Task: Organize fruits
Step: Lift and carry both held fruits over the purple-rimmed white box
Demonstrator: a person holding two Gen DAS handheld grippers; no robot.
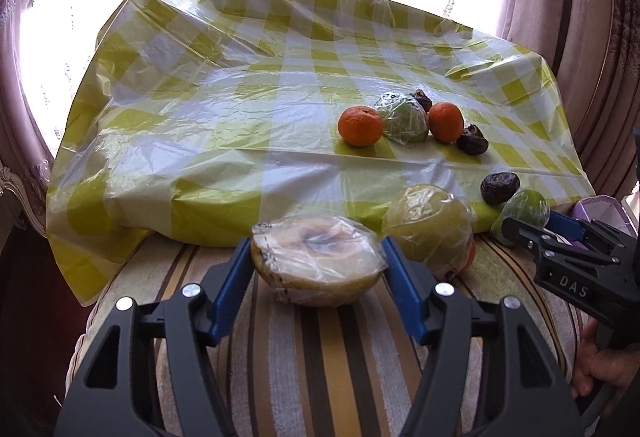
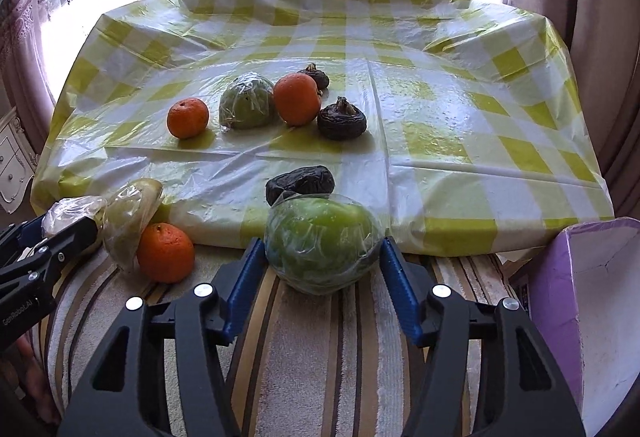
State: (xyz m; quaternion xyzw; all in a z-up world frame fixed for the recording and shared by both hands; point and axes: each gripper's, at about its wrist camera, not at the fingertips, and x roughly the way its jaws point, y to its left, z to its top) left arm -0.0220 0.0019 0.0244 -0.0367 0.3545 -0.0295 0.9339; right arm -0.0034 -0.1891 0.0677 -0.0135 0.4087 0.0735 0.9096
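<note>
A yellow-and-white checked plastic cloth (image 2: 460, 141) covers the raised surface beyond both sets of jaws; nearer them runs a striped towel (image 2: 312, 357). On the cloth, ahead and left of the right jaws, lie two oranges (image 2: 188, 118), a wrapped green fruit (image 2: 246, 101) and dark wrinkled fruits (image 2: 342, 122). On the towel left of those jaws sits another orange (image 2: 165, 253)
</note>
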